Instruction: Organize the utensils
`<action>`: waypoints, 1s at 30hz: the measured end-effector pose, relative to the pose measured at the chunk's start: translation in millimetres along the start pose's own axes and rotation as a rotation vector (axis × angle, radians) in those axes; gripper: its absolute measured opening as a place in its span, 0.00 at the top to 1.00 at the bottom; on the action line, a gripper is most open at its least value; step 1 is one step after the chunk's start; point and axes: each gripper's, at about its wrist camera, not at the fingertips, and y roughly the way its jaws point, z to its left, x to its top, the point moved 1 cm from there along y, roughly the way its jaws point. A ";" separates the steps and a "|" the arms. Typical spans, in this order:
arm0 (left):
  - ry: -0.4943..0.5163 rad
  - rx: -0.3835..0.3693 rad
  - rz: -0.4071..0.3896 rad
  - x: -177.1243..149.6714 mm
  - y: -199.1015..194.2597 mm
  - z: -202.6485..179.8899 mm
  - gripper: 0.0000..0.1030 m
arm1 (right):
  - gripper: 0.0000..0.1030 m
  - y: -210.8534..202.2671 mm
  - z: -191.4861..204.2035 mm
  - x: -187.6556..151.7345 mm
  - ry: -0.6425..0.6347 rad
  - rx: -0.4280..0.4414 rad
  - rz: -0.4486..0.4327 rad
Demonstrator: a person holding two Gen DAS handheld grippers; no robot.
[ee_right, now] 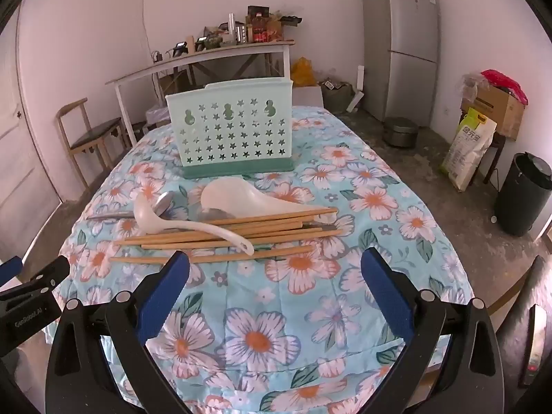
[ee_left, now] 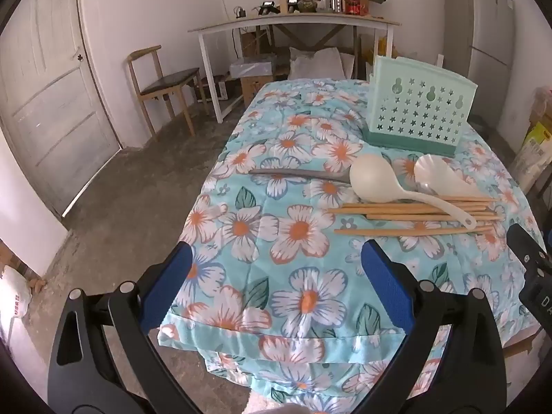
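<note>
A pale green utensil holder (ee_left: 415, 114) (ee_right: 232, 131) with star cut-outs stands upright on the flowered tablecloth (ee_left: 293, 276) (ee_right: 310, 293). In front of it lie a white ladle (ee_left: 374, 181) (ee_right: 151, 217), a white rice paddle (ee_left: 438, 176) (ee_right: 234, 198), a metal spoon (ee_left: 296, 173) (ee_right: 162, 204) and several wooden chopsticks (ee_left: 414, 212) (ee_right: 241, 229) in a loose pile. My left gripper (ee_left: 276, 255) is open above the near left cloth, short of the pile. My right gripper (ee_right: 276, 262) is open too, just in front of the chopsticks, holding nothing.
The table's left edge drops to a concrete floor (ee_left: 120, 207). A wooden chair (ee_left: 162, 86), a white side table (ee_left: 293, 24) with clutter, a grey fridge (ee_right: 402, 41), a black bin (ee_right: 524, 193) and a sack (ee_right: 469, 148) stand around the room.
</note>
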 end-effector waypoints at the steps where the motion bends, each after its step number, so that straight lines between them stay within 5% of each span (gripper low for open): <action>1: -0.004 0.003 0.011 0.2 0.7 0.5 0.08 | 0.06 0.3 0.2 0.9 -0.002 -0.002 0.003; 11: -0.022 0.038 -0.005 -22.5 3.5 8.1 0.08 | 0.06 3.8 2.3 -8.6 0.011 -0.022 0.011; 30: -0.019 0.047 0.043 -3.8 11.1 14.4 0.08 | 0.06 9.1 -4.1 4.1 0.007 -0.032 0.019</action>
